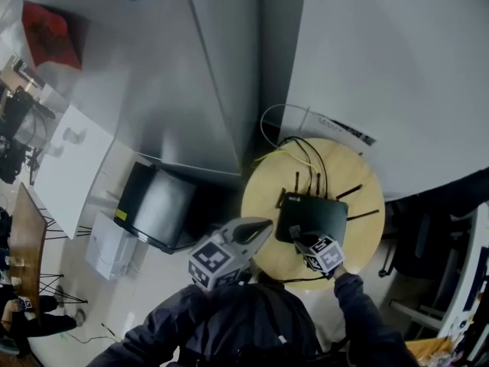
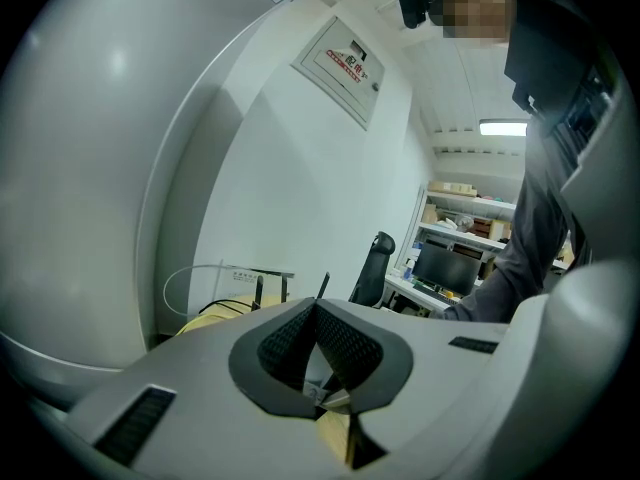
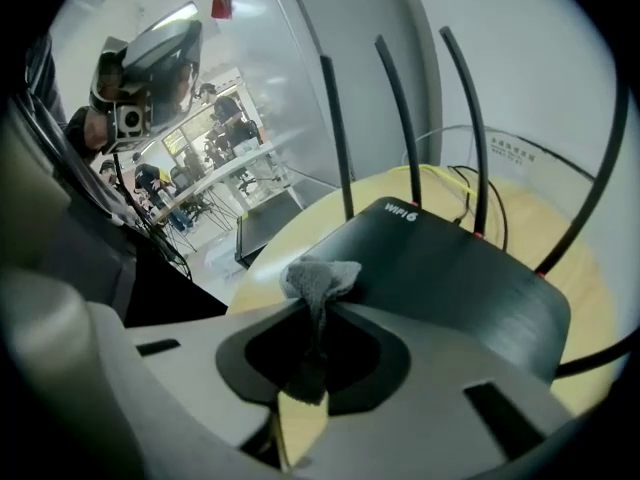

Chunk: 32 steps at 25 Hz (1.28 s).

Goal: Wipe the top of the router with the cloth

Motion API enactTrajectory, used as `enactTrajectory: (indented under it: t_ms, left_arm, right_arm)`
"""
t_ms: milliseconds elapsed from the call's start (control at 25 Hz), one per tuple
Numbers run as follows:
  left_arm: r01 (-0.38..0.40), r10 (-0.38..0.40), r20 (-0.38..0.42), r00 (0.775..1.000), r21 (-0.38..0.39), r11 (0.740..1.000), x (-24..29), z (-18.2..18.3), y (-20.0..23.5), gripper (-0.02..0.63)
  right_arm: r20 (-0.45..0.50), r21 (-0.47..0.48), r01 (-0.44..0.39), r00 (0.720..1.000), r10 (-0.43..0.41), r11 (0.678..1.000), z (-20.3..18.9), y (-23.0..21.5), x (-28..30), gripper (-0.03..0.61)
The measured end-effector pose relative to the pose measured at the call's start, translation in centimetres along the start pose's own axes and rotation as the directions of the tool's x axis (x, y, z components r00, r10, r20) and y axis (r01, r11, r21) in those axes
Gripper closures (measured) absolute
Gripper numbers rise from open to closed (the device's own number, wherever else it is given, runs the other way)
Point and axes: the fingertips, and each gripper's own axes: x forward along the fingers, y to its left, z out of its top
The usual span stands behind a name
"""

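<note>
A black router [image 1: 313, 215] with several upright antennas lies on a round wooden table [image 1: 263, 197]. In the right gripper view the router's flat top [image 3: 440, 278] fills the middle, marked with white print near its far edge. My right gripper [image 3: 318, 293] is shut on a small grey cloth [image 3: 320, 278], and the bunched cloth rests on the router's near left edge. In the head view the right gripper [image 1: 306, 245] sits over the router's near edge. My left gripper [image 1: 260, 228] hangs shut and holds nothing, off the table's left side, pointing toward the wall [image 2: 310, 313].
Yellow and black cables [image 1: 302, 153] run from the router's back to the wall. A black box [image 1: 157, 205] stands on the floor left of the table. A grey cabinet [image 1: 176, 75] rises behind. An office chair [image 2: 375, 263] and desks lie farther off.
</note>
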Motion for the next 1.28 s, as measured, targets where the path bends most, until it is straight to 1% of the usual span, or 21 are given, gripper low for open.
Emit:
enactTrajectory:
  t_ms: [80,200,360,480,640,800,1080,1280]
  left_arm:
    - [-0.001,0.001,0.001,1.0,-0.001,1.0,-0.2,0.0,0.1,0.621]
    - [-0.009,0.009,0.006,1.0,0.0,1.0,-0.4,0.2,0.2,0.621]
    - [-0.017,0.017,0.008,1.0,-0.001,1.0,-0.6,0.5,0.2,0.621]
    - [-0.024,0.024,0.009,1.0,-0.002,1.0,-0.8,0.6,0.2,0.621]
    - [-0.031,0.031,0.01,0.999,-0.003,1.0,-0.9,0.6,0.4,0.621]
    - [-0.025,0.025,0.008,1.0,-0.002,1.0,-0.8,0.4,0.4,0.621]
    - [0.016,-0.016,0.001,1.0,0.012,1.0,0.0,0.6,-0.4,0.621]
    - [0.058,-0.058,-0.015,0.998,0.02,0.998,0.7,0.2,-1.2,0.621]
  right_arm:
    - [0.036,0.014,0.04,0.999,-0.04,0.999,1.1,-1.8,-0.8,0.509]
    - [0.065,0.031,0.143,0.987,-0.145,0.989,2.8,-6.0,-1.9,0.509]
    - [0.06,0.037,0.281,0.957,-0.283,0.959,4.0,-11.4,-2.3,0.509]
    - [0.036,0.021,0.323,0.945,-0.324,0.946,4.4,-13.3,-2.1,0.509]
    - [0.003,-0.023,0.313,0.95,-0.313,0.95,4.1,-13.4,-1.7,0.509]
    - [-0.031,-0.054,0.245,0.968,-0.247,0.968,2.8,-11.2,-1.2,0.509]
    - [-0.028,-0.009,0.189,0.982,-0.189,0.982,-0.8,-6.3,-1.8,0.509]
    - [0.006,0.025,0.156,0.988,-0.156,0.987,-2.8,-3.2,-1.8,0.509]
